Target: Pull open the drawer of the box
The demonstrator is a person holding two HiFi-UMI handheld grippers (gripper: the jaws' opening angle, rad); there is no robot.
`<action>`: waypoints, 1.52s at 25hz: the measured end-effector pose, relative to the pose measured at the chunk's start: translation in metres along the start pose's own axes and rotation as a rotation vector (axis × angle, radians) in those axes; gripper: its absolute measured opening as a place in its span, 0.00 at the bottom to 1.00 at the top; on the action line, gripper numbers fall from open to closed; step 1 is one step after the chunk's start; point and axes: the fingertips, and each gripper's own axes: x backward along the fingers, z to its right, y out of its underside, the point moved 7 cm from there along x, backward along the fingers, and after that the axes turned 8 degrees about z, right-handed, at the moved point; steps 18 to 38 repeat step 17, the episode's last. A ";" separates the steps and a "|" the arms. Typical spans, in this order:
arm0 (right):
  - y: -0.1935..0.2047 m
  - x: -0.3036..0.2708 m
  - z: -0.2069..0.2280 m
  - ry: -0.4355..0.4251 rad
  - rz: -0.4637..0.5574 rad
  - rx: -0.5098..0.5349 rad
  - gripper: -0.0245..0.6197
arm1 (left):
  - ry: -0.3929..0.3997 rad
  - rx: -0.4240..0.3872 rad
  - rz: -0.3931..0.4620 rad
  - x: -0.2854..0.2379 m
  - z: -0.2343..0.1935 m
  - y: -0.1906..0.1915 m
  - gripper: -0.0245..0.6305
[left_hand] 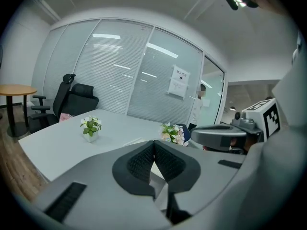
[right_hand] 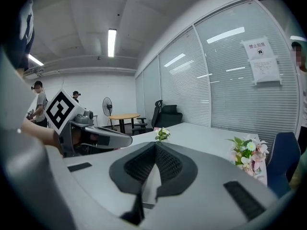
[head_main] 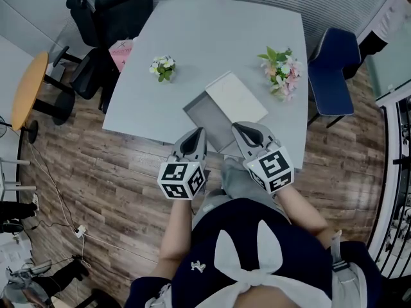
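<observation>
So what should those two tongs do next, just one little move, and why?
Probably just draw both back toward the body and stop. The grey drawer already stands pulled well out of the white box, so the job looks done. The left tongs and right tongs are both shut with nothing between them.

A pale grey worktop point(head_main: 212, 37) is sitting on a wood-plank floor point(head_main: 109, 172), with black office chairs point(head_main: 106, 18) crowding its far left corner and a blue chair point(head_main: 334, 69) standing at its right side. A round wooden table point(head_main: 29, 88) is standing further left. Glass walls with closed blinds point(left_hand: 115, 75) are enclosing the room, one carrying a paper notice point(left_hand: 180, 80), and a ceiling strip light point(right_hand: 112, 42) is glowing overhead.
</observation>
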 end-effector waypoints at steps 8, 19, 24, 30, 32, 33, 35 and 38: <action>-0.004 0.010 -0.006 -0.008 0.017 0.018 0.04 | -0.006 -0.017 0.016 0.010 0.010 -0.003 0.07; -0.004 0.022 -0.007 -0.003 0.021 0.035 0.04 | -0.006 -0.051 0.046 0.017 0.024 -0.006 0.07; -0.004 0.022 -0.007 -0.003 0.021 0.035 0.04 | -0.006 -0.051 0.046 0.017 0.024 -0.006 0.07; -0.004 0.022 -0.007 -0.003 0.021 0.035 0.04 | -0.006 -0.051 0.046 0.017 0.024 -0.006 0.07; -0.004 0.022 -0.007 -0.003 0.021 0.035 0.04 | -0.006 -0.051 0.046 0.017 0.024 -0.006 0.07; -0.004 0.022 -0.007 -0.003 0.021 0.035 0.04 | -0.006 -0.051 0.046 0.017 0.024 -0.006 0.07; -0.004 0.022 -0.007 -0.003 0.021 0.035 0.04 | -0.006 -0.051 0.046 0.017 0.024 -0.006 0.07; -0.004 0.022 -0.007 -0.003 0.021 0.035 0.04 | -0.006 -0.051 0.046 0.017 0.024 -0.006 0.07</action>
